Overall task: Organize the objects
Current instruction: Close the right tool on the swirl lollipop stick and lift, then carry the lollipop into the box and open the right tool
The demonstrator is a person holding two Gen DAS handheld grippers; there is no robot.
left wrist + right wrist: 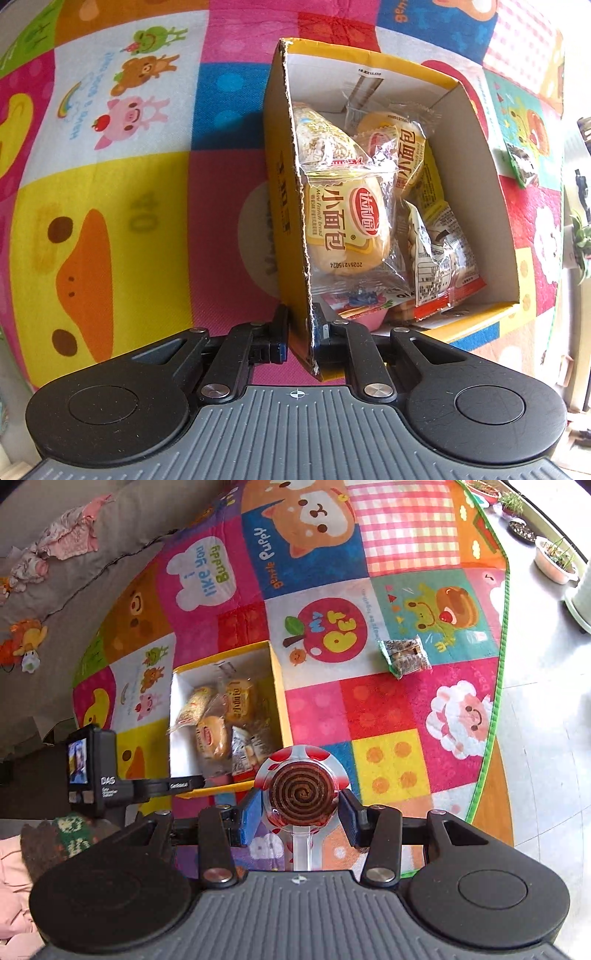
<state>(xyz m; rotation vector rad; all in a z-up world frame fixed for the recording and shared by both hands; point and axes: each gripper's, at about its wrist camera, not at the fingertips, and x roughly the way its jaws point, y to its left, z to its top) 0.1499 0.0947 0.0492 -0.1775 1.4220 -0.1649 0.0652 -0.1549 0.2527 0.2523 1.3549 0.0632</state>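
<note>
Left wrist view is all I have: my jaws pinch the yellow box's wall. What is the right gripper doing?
Observer: The right gripper is closed on a spiral lollipop in a red-and-white wrapper.
Operator: Is it over the box?
Observer: It shows at the near right corner of the yellow box; I cannot tell whether it is above the opening.
Operator: How is the lollipop oriented?
Observer: Its disc faces the camera, and the clear stick points back toward the gripper body.
</note>
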